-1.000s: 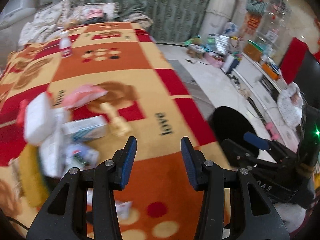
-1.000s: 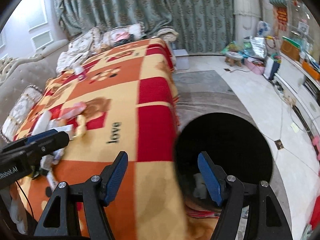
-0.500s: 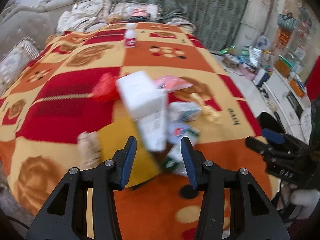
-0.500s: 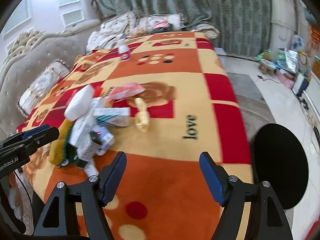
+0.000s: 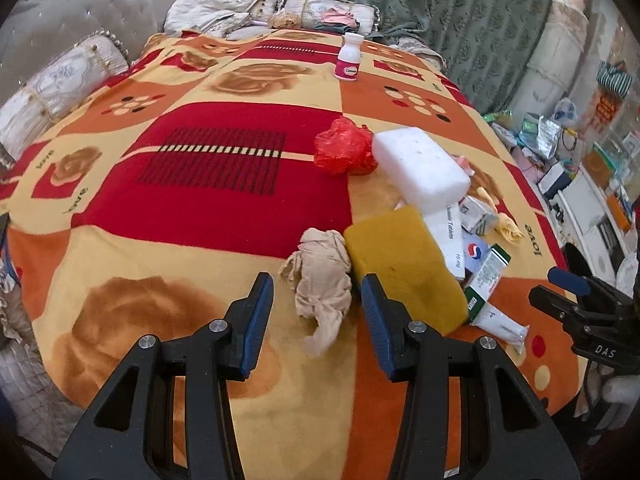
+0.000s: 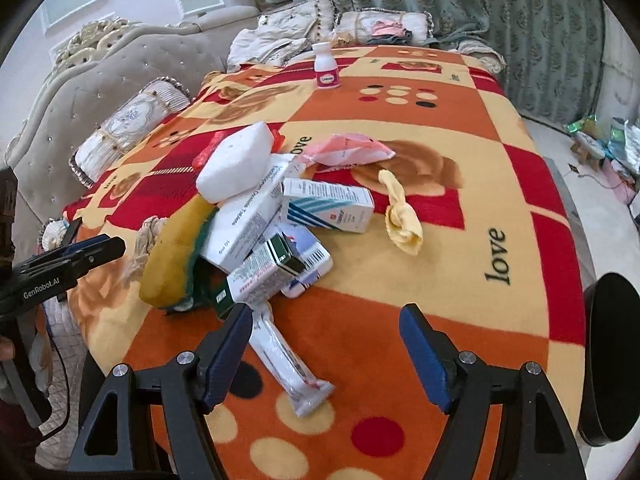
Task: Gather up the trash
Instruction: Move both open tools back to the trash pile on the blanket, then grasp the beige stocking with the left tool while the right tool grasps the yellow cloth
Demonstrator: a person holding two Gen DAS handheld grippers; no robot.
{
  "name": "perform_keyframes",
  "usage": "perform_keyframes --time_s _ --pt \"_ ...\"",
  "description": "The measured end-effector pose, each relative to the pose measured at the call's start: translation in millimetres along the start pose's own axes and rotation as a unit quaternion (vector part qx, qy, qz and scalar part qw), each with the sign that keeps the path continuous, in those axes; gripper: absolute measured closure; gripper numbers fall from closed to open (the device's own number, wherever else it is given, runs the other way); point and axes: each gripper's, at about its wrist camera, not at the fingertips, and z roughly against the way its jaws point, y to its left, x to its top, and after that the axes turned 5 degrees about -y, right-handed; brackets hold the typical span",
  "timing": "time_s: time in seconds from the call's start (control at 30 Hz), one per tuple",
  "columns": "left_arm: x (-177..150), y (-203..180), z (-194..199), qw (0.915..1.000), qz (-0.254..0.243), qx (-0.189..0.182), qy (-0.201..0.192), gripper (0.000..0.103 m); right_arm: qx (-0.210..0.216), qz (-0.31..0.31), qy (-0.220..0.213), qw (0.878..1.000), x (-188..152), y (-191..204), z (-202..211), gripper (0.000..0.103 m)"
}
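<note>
A pile of trash lies on the patterned blanket point(image 5: 208, 168): a white foam block point(image 5: 420, 168), a yellow sponge point(image 5: 400, 268), a red plastic bag point(image 5: 344, 152), several small cartons and a green-and-white box point(image 6: 264, 276). My left gripper point(image 5: 318, 320) is open. A crumpled beige cloth point(image 5: 322, 280) lies just ahead of its tips, its tail between them, untouched by the pads. My right gripper point(image 6: 326, 354) is open wide above the blanket, with a white wrapped packet point(image 6: 288, 364) lying beside its left finger. A pink wrapper point(image 6: 348, 152) and a knotted yellow rag point(image 6: 400, 216) lie further off.
A white bottle with a pink label point(image 6: 326, 66) stands far back on the blanket. Pillows point(image 5: 60, 84) and a padded headboard point(image 6: 80, 92) line the left. A round black bin point(image 6: 612, 356) stands on the floor at the right, beyond the bed's edge.
Both grippers have swung left, away from the black bin and the floor, toward the pile. The beige cloth now lies at my left gripper's tips and the white packet under my right.
</note>
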Motion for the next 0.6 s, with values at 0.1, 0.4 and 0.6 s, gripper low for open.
perform_keyframes --time_s 0.1,0.4,0.6 --pt "1 4 -12 0.9999 0.007 -0.005 0.013 0.059 -0.006 -0.004 0.002 1.000 3 -4 -3 0.029" --pt "7 7 -48 0.9990 0.018 -0.023 0.034 0.059 -0.041 -0.035 -0.005 0.999 26 -46 -21 0.029" --pt "9 11 -59 0.9982 0.027 -0.036 0.041 0.059 -0.058 -0.040 0.019 0.997 45 -65 -61 0.051"
